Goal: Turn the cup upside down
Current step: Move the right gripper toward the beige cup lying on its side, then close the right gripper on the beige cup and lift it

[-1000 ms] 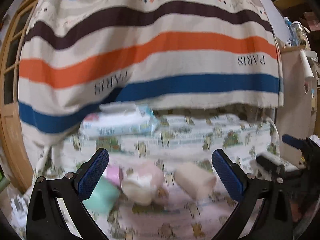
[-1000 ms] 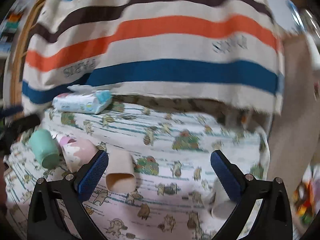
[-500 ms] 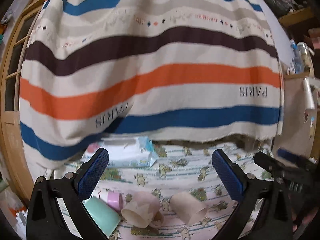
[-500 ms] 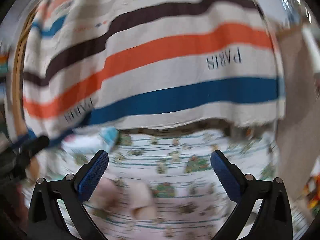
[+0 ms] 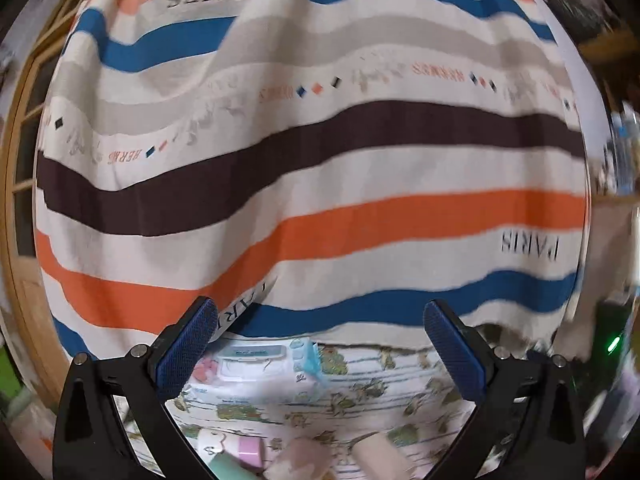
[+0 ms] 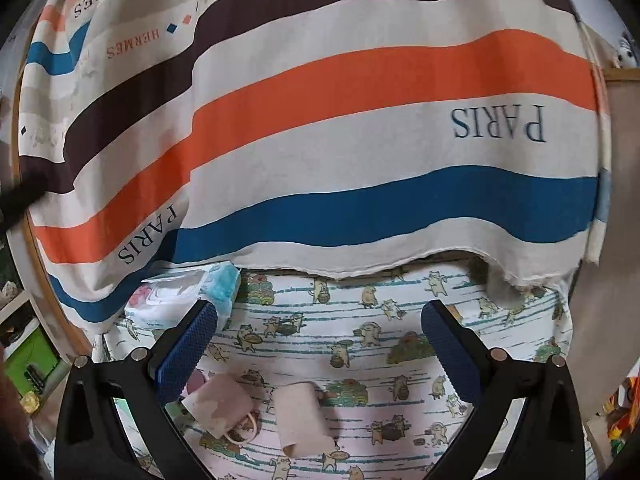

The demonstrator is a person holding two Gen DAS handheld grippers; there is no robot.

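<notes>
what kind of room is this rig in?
Probably a home, perhaps a bedroom or child's room: a cartoon-print sheet with cups lying on it, a wet-wipes pack, and a striped blanket hung behind.

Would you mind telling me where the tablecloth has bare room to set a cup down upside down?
Free patch: the cartoon-print tablecloth right of the beige cup, up to the striped blanket's hem. Crowded: the near-left, where the beige cup, pink mug and wet-wipes pack sit.
</notes>
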